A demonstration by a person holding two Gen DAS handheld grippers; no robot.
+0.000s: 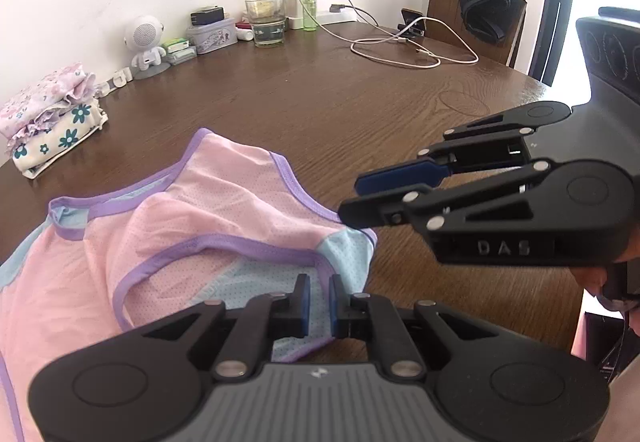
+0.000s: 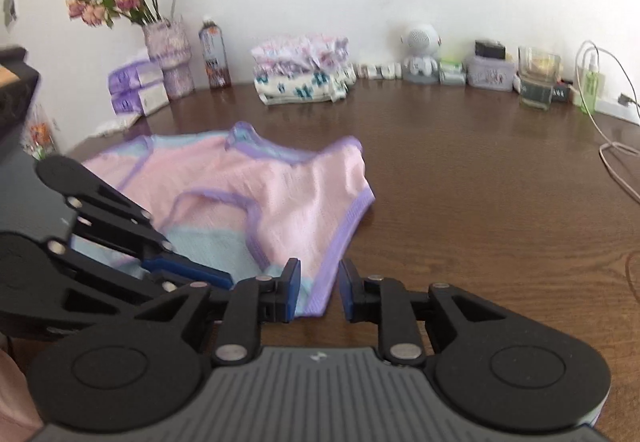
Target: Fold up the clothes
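A pink mesh vest (image 1: 240, 210) with purple trim and light blue panels lies rumpled on the brown wooden table (image 1: 360, 102). My left gripper (image 1: 320, 298) hovers over the vest's near light blue part. Its pads are a narrow gap apart, and the fabric showing through that gap lies beneath them. My right gripper (image 2: 320, 290) stands open at the near purple hem of the vest (image 2: 280, 186), with the hem corner under its left finger. In the left wrist view the right gripper (image 1: 348, 198) comes in from the right, tips at the vest's edge. The left gripper (image 2: 230, 282) also shows in the right wrist view.
A stack of folded floral clothes (image 1: 52, 114) (image 2: 304, 74) sits at the back by the wall. Along the wall stand a flower vase (image 2: 168, 58), a bottle (image 2: 215, 58), a small white robot figure (image 1: 145, 42), boxes and a glass (image 1: 266, 20). White cables (image 1: 400, 42) trail at the right; a chair (image 1: 476, 14) stands behind.
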